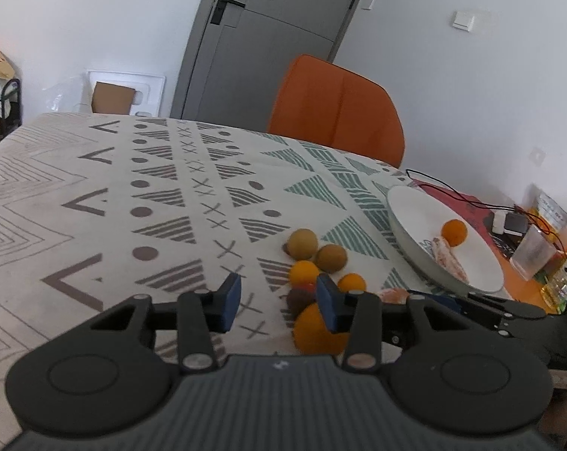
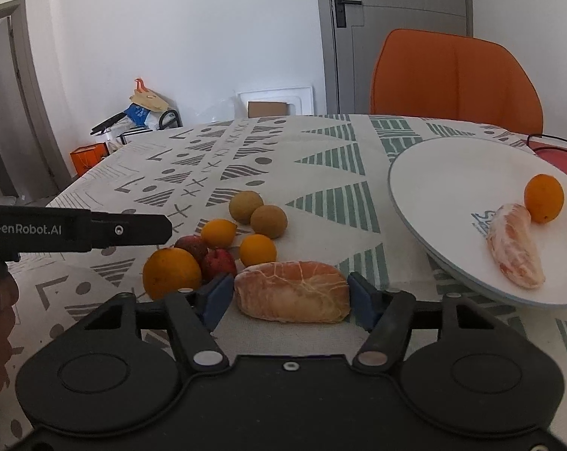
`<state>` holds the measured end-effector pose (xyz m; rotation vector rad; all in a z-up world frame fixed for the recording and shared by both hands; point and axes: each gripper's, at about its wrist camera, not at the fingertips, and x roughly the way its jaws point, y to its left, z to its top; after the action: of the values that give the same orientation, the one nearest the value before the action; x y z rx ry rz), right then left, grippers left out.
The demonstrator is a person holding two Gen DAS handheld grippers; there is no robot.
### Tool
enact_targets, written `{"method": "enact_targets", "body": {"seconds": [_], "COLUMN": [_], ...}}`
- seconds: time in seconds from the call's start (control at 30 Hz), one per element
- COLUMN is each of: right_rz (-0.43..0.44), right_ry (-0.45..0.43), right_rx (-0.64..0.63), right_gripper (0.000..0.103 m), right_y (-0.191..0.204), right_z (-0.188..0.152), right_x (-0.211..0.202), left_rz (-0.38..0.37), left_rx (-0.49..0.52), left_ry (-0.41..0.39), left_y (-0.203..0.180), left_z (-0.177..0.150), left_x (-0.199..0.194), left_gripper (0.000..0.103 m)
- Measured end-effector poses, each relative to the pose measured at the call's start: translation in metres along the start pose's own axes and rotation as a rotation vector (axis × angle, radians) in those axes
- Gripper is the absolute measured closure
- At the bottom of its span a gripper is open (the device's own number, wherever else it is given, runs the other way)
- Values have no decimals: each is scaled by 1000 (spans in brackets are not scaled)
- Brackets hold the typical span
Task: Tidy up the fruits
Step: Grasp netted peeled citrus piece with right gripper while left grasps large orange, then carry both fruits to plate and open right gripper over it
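The right tongs (image 2: 290, 298) sit low over the desk (image 2: 321, 158) with their blue pads spread on either side of a large peeled citrus segment (image 2: 292, 291), which lies on the patterned cloth between them; the left pad looks just beside its end and the right pad close to the other end, but whether either one actually presses on the fruit cannot be told. Just beyond the segment is a loose cluster of fruit: a large orange (image 2: 171, 272), two dark red fruits (image 2: 208, 255), two small oranges (image 2: 242, 242) and two brownish round fruits (image 2: 257, 212), most of them touching a neighbour. To the right a white plate (image 2: 433, 173) rests tilted at the desk's edge and carries a small orange (image 2: 543, 198) touching a second peeled segment (image 2: 516, 250). The left tongs (image 1: 278, 298) hover above the same cluster with their blue pads moderately apart and nothing between them; from that camera the large orange (image 1: 313, 332) lies partly hidden behind the right-hand pad. An orange chair (image 2: 456, 75) stands behind the desk, in front of a grey door (image 2: 396, 18).
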<state>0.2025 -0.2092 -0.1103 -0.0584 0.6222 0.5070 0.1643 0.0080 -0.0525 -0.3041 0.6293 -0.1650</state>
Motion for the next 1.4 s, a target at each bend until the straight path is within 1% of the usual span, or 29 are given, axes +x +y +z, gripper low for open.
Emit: {"method": "enact_targets", "body": {"seconds": [0.23,0.33,0.4,0.57,0.63,0.67,0.73,0.8,0.9,0.97,1.13,1.4], "right_rz": [-12,-16,-21,-34,-35,-35,-33,-29,-20,-14,-1,1], "right_ry": [-1,-3,-6,-16,-20,-22,-27,-37,-58,-68,-94,-139], "right_rx": [11,22,30,52,60,64,68,74,79,78,77,73], "right_gripper": [40,41,41,41,41,41,41,41,41,41,41,41], "right_y": [-3,-6,-8,-18,-20,-22,-23,-23,-24,-24,-24,-24], "right_z": [-3,-5,-8,-15,-18,-19,-21,-21,-20,-19,-16,-8], "right_x": [-6,-10,-14,-24,-27,-29,-33,-36,-42,-46,-54,-66], "left_rz": [-29,-48,-55,-51,-49,-42,-16,-17,3,0,-6,-7], "left_rx": [0,4,10,13,5,7,11,-6,16,13,44,60], "left_ry": [4,2,13,57,57,48,50,58,37,32,5,-19], "left_y": [-11,-16,-20,-28,-28,-28,-29,-27,-31,-33,-44,-52], "left_z": [-4,-6,-9,-22,-28,-29,-28,-25,-23,-21,-17,-8], "left_x": [-4,-6,-4,4,6,5,4,3,-2,-4,-13,-13], "left_gripper": [56,51,49,49,49,54,69,70,70,70,70,70]}}
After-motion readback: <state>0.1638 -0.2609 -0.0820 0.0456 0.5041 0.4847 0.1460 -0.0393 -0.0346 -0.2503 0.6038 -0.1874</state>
